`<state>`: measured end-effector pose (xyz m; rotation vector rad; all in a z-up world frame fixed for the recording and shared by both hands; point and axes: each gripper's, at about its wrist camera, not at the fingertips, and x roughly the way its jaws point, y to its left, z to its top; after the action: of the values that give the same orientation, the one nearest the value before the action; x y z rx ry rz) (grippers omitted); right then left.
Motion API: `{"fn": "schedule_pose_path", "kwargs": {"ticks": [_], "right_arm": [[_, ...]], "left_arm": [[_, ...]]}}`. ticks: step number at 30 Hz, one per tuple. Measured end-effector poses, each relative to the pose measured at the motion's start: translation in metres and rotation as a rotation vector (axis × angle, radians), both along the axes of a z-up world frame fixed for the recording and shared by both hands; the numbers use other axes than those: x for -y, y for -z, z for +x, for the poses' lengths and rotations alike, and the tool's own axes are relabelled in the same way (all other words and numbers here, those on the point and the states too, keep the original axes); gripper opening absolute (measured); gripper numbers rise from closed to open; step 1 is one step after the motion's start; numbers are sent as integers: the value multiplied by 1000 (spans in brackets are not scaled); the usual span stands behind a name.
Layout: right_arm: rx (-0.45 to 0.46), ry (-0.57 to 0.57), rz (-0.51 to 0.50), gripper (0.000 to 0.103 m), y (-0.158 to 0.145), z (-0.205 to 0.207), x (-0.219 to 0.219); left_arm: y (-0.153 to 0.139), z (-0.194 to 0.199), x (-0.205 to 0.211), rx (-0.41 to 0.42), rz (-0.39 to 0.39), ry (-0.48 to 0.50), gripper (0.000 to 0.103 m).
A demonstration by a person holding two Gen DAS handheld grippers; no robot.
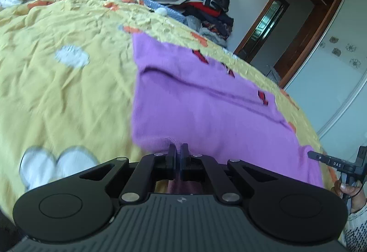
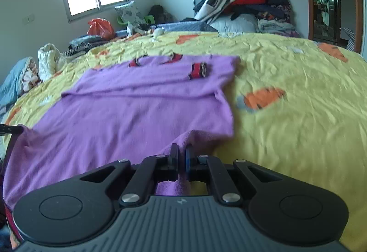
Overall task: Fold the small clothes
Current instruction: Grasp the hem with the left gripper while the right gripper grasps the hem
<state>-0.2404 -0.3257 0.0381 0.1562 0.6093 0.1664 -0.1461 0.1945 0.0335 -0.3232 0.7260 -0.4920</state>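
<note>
Crumpled yellow bedsheet (image 2: 298, 128) carries soft purple garment (image 2: 137, 114), both tools pinching it.

Motion blur smears the purple garment (image 1: 206, 100) ahead of the left tongs (image 1: 178, 148), so its red patches (image 1: 262, 98) stay unreadable. Beyond the right tongs (image 2: 181, 148), the bed (image 2: 298, 126) runs off the picture's right edge.
</note>
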Motion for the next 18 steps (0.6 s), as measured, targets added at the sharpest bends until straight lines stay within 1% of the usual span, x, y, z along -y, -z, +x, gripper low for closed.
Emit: {"fn": "schedule_pose_path", "kwargs": {"ticks": [3, 5, 7, 10, 14, 16, 17, 18], "right_arm": [[18, 0, 1, 6, -5, 18, 0], [25, 16, 5, 6, -7, 29, 3], [31, 29, 11, 5, -10, 39, 9], [28, 62, 15, 5, -9, 57, 21], [-6, 101, 16, 5, 0, 82, 37], [-36, 115, -43, 5, 8, 94, 37], [-52, 111, -57, 5, 11, 99, 37], [-43, 126, -41, 5, 14, 99, 38]], "left_arm": [[-6, 21, 5, 19, -5, -10, 2], [-11, 37, 6, 29, -23, -19, 2], [-14, 51, 5, 29, -35, -31, 2], [-14, 73, 4, 22, -30, -58, 2], [-8, 97, -2, 1, -26, -97, 2], [1, 105, -5, -21, -16, -110, 3], [6, 107, -4, -36, -1, -105, 3], [11, 106, -3, -41, 11, -100, 3]]}}
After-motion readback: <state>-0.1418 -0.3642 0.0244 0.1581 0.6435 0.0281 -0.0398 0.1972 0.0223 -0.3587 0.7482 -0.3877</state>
